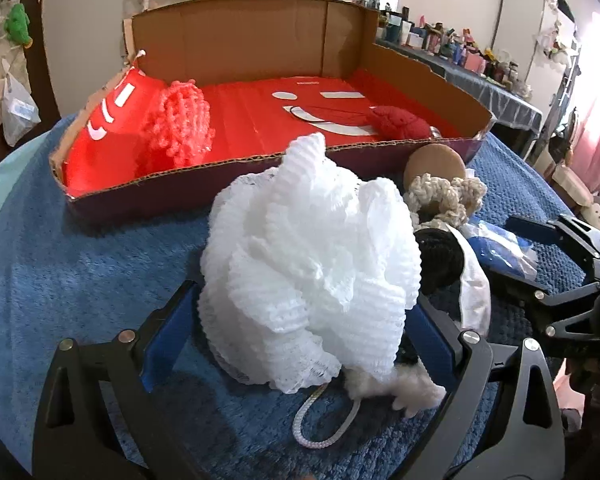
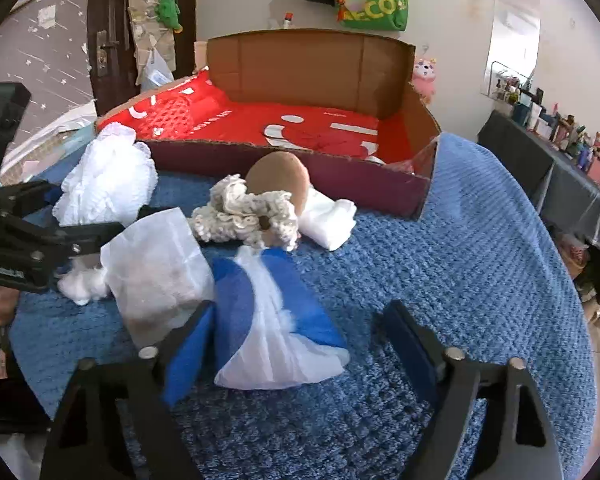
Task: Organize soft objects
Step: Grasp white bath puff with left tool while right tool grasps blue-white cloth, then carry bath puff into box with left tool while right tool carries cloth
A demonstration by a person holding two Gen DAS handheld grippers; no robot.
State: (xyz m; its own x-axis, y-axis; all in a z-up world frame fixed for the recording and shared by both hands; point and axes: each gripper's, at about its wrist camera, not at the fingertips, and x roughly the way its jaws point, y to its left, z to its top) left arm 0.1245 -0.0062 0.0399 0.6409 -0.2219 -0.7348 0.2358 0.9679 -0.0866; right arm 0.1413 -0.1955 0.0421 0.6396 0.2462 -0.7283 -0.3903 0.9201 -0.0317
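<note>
- The cardboard box [image 1: 260,168] already holds a coral knitted bundle [image 1: 180,128] and a red knitted piece [image 1: 400,122]; the rest lies just in front of it.
- The white mesh puff [image 1: 300,264] sits between the spread jaws of the left gripper [image 1: 296,344]; whether they press it, I cannot tell.
- Its cord loop [image 1: 324,424] points away from the box.
- The right gripper [image 2: 300,344] straddles a blue-and-white bagged bundle [image 2: 276,320], the near pad touching, the far one clear; its long axis runs toward the box.

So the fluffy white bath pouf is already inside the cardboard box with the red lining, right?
Not quite. The white bath pouf is outside the cardboard box, lying on the blue blanket in front of it, between the left gripper's fingers. The left wrist view shows this. The box does have the red lining.
</note>
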